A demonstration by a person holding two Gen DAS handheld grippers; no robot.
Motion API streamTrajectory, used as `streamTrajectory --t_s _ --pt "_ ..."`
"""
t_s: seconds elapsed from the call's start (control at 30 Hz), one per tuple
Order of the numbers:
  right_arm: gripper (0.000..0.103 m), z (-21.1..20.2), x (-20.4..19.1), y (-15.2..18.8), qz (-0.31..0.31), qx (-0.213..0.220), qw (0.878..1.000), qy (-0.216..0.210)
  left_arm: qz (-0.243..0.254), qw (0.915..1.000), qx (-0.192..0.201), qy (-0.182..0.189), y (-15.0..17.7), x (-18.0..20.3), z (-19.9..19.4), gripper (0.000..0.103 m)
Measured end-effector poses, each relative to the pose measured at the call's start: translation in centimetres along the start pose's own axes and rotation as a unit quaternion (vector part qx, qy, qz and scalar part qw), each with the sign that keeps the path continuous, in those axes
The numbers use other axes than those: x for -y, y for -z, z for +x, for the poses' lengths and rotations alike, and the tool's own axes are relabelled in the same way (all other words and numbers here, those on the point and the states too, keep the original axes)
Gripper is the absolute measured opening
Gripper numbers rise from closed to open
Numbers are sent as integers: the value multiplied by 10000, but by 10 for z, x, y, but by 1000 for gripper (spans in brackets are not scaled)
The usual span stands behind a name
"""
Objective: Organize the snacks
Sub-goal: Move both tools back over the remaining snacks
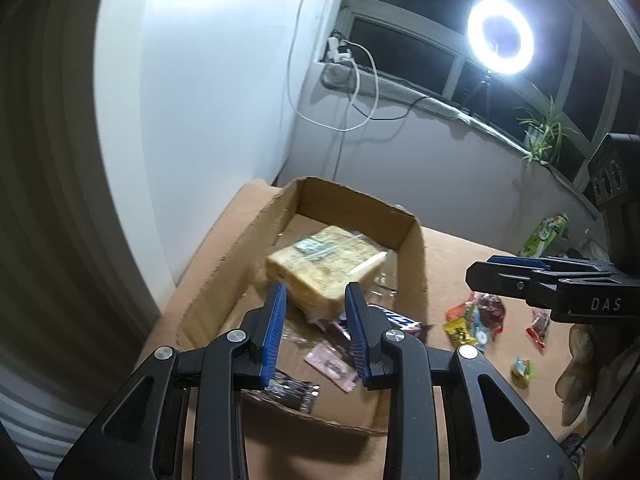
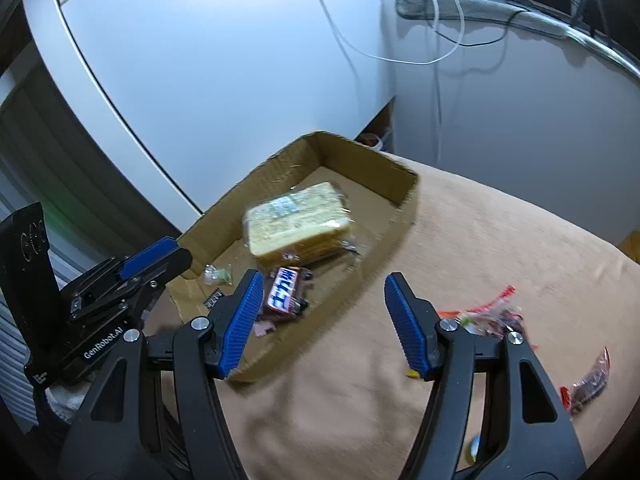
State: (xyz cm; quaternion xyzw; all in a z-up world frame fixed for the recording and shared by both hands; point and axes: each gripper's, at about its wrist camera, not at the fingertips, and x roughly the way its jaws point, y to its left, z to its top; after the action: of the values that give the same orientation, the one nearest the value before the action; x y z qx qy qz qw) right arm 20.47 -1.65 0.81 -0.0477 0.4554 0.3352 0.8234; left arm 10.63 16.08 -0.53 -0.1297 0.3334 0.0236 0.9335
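- Left wrist view: the left gripper [image 1: 316, 330] sits low in the centre of the frame, its blue-padded jaws apart with nothing between them, hovering over the cardboard box [image 1: 416, 256].
- Inside the box, just past the fingertips, lies a wrapped loaf of sliced bread [image 1: 324, 264]; nearer the jaws are a Snickers bar [image 1: 396, 318], a pink packet [image 1: 330, 366] and a dark wrapper [image 1: 292, 392].
- At the right edge of that frame the right gripper [image 1: 520, 280] reaches in sideways above loose snack packets [image 1: 476, 322] scattered on the tan cloth [image 1: 448, 256].
- Right wrist view: the right gripper [image 2: 326, 328] has its jaws spread wide and empty, straddling the box's near right wall [image 2: 376, 256], with the left gripper [image 2: 160, 256] at the left edge of the frame.
- More small wrapped snacks [image 2: 492, 314] lie on the cloth at lower right, well apart from the box.
- Behind the table stands a white wall [image 1: 208, 92] with hanging cables [image 1: 360, 80]; at upper right a lit ring light [image 1: 500, 36] stands before dark windows, with a potted plant [image 1: 544, 132] on the sill.
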Motion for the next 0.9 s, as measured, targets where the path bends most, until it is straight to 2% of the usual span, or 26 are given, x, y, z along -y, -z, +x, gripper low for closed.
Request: streamTrajectory --t_s 0.23,0.37,0.77,0.9 --pt "67 -30 33 25 0 173 9997 199 121 9996 46 242 4 26 -7 29" --pt "83 -50 63 41 290 265 9986 357 201 9991 35 378 7 44 -8 29" --pt "84 -113 169 84 1401 559 9853 807 444 9950 -222 868 25 99 2 29" --pt "84 -124 198 100 1639 512 9800 1010 475 9932 -355 1002 32 115 9 29"
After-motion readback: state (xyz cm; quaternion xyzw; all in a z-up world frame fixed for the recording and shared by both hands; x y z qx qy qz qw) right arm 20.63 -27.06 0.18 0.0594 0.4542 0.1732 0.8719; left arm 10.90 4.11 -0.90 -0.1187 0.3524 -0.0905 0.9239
